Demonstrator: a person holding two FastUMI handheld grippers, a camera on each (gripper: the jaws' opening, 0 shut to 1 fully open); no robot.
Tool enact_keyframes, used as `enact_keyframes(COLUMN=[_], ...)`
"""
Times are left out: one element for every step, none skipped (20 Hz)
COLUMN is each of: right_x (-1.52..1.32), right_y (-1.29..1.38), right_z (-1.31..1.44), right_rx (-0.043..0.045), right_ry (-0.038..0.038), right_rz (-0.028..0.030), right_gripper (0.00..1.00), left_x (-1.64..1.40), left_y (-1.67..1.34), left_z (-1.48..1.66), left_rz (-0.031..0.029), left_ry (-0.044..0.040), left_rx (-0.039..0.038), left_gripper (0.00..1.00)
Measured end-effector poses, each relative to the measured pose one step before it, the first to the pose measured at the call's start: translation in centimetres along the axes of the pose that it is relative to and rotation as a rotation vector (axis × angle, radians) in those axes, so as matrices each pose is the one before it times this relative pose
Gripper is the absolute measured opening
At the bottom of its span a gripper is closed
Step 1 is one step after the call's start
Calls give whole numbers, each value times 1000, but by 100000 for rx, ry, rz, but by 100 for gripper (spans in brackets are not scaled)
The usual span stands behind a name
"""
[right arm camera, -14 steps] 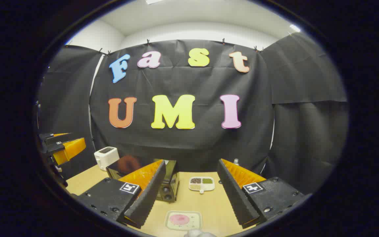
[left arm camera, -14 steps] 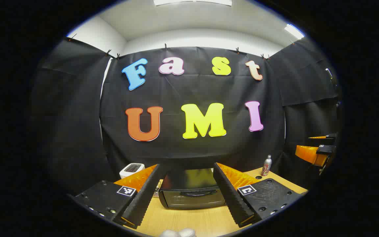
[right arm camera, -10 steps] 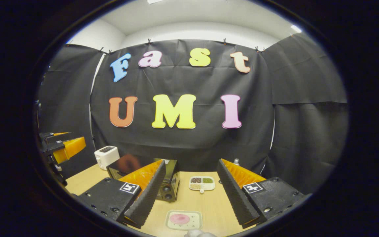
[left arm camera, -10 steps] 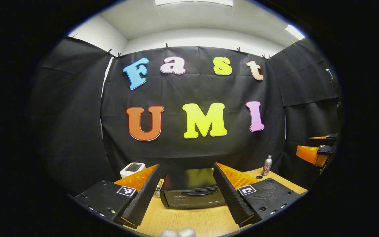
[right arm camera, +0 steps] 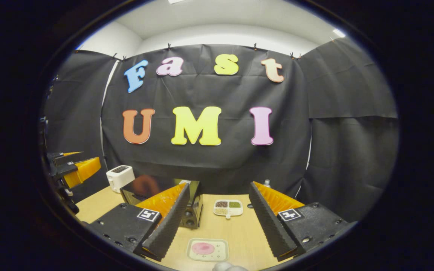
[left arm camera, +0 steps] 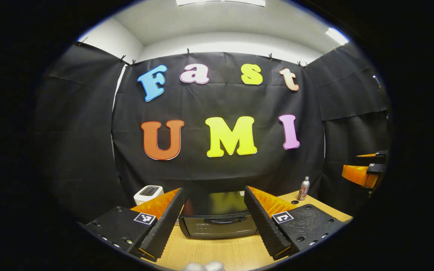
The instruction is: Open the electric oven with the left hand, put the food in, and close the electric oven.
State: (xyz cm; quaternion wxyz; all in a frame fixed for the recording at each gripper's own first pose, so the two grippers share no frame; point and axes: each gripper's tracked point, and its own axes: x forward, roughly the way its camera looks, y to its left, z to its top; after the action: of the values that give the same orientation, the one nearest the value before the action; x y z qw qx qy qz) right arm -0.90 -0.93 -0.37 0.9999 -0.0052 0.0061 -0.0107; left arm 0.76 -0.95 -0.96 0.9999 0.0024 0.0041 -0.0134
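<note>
While both claws stood wide open and empty above the tabletop, the left claw faced the shut electric oven squarely; the right claw hung over the pink food on its tray. Farther back, the oven's long axis ran side to side, door and handle toward the camera. A low or off-centre approach could miss the slim handle and shove the oven back, I judged
</note>
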Motion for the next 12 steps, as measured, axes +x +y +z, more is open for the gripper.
enact_keyframes(right_x=[-5, -20, 19, -19, 34, -14, -66, -88, -33, 51, -50, -90], right_y=[-211, -188, -269, -87, -225, -212, -156, -161, -178, -169, -232, -240], right_z=[-6, 141, 179, -86, 60, 51, 101, 8, 61, -36, 18, 41], right_rx=[-440, -207, 7, 71, -173, -386, -300, -216, -98, -370, -342, -34], right_ry=[203, 22, 92, 196, 299, 349, 257, 210, 180, 539, 453, 211], right_rz=[-162, -335, -352, -129, -409, -335, -434, -380, -385, -545, -499, -853], right_gripper=[99, 99, 99, 99, 96, 96, 96, 96, 99, 96, 96, 97], left_x=[275, 221, 410, 397, 644, 581, 857, 821, 902, 900, 944, 1105], left_y=[-200, -180, -252, -118, -79, -58, -138, -221, -168, -78, 60, -19], left_z=[-312, -575, -552, -384, -690, -945, -1072, -1057, -1112, -916, -1465, -1149], left_rz=[-360, -656, -457, -330, -274, -91, -374, -465, -281, 61, 536, 325], left_ry=[177, 681, 404, 375, 1005, 1543, 1730, 1792, 1731, 1179, 3705, 1585], left_rx=[-11, -236, -569, -446, -138, -231, -723, -848, -738, -478, -607, -124], left_gripper=[96, 96, 96, 96, 96, 96, 96, 96, 97, 96, 96, 96])
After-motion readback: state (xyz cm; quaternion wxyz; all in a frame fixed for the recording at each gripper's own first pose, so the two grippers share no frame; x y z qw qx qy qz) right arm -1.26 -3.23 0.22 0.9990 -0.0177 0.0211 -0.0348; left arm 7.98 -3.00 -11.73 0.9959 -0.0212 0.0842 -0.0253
